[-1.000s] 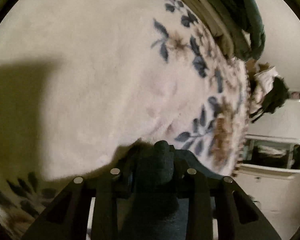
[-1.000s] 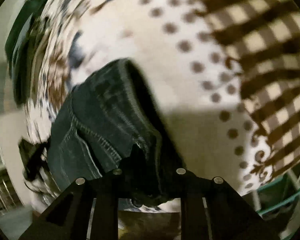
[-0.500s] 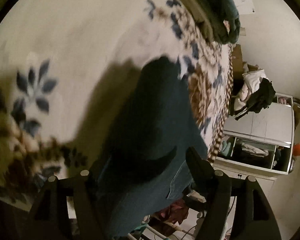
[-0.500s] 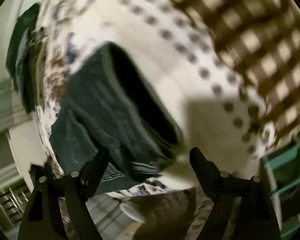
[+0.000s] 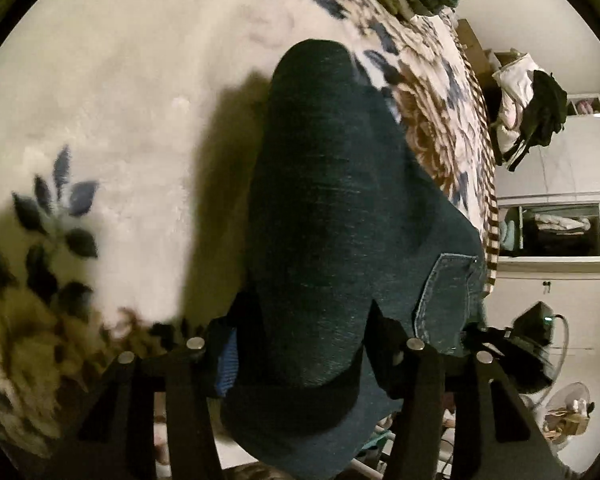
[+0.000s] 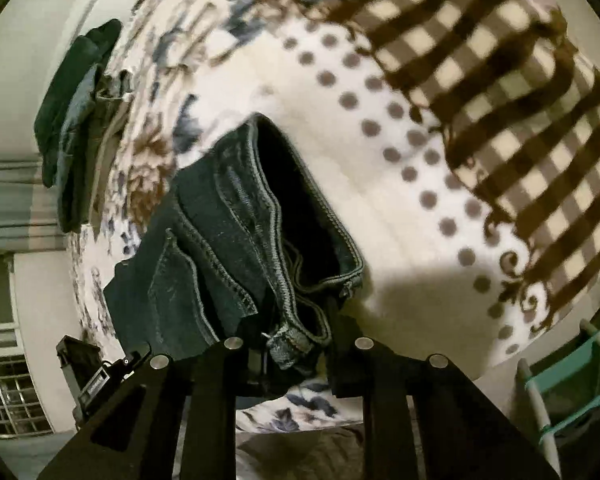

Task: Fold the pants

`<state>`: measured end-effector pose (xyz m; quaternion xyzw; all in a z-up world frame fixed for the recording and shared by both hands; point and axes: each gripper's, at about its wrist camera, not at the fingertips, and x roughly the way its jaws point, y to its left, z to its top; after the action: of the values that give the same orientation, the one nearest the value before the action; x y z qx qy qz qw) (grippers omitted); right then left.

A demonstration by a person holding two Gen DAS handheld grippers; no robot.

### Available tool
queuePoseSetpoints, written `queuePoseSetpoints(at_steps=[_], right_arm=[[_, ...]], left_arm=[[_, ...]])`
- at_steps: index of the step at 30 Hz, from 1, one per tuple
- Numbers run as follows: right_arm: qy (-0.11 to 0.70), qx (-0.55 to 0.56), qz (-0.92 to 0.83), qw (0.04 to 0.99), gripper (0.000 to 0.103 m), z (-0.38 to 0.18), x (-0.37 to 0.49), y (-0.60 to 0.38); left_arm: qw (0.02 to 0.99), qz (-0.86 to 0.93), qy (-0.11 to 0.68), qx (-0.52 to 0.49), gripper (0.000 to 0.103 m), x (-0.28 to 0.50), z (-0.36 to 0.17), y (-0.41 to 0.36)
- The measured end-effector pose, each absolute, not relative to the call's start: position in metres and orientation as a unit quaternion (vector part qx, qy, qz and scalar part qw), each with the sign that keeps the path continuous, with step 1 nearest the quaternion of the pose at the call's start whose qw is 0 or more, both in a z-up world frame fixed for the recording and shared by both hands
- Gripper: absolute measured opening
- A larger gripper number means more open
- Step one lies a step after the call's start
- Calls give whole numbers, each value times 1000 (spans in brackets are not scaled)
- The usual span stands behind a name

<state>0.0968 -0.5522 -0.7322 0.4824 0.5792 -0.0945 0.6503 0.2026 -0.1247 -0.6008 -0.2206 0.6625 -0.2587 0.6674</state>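
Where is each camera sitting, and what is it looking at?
Left wrist: rides on the left tongs, looking down along them at the dark jeans lying on the flowered blanket; only the tongs' black fingers show, jeans between them.
Right wrist: rides on the right tongs, looking down at the jeans' waistband, which they pinch; only the tongs show.
Shared: both see the same jeans, the blanket and the pile of folded clothes at its far edge.

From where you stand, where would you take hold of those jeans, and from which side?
Probably the jeans at the thick stitched waistband, from the near edge of the blanket. That seamed rim stands up off the bed, so jaws can close across it.
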Motion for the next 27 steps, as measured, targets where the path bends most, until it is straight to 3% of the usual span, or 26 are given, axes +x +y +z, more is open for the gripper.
queuePoseSetpoints(at_steps=[2,4,5,6,8,13,27], right_arm=[[581,500,-86,636,25,-743,108,-547],[573,515,-76,633,34,-744,102,-551],[563,531,-68,629,52,-744,95,-552],[548,554,-59,623,77,-747,87,-553],[520,592,-55,613,90,-750,69,-550],[508,625,-32,593,90,-772,58,-531],[405,665,-17,628,95,-790,82,-505]], left_arm=[[658,-261,663,-244,54,201,-600,-121],[644,-251,664,-284,64,195,-599,-113],[640,-244,663,-302,69,192,-598,-109],[636,-242,654,-330,79,185,-596,-103],[629,-242,639,-371,90,175,-595,-94],[625,-230,625,-408,101,160,-608,-89],[627,-243,628,-391,103,176,-624,-107]])
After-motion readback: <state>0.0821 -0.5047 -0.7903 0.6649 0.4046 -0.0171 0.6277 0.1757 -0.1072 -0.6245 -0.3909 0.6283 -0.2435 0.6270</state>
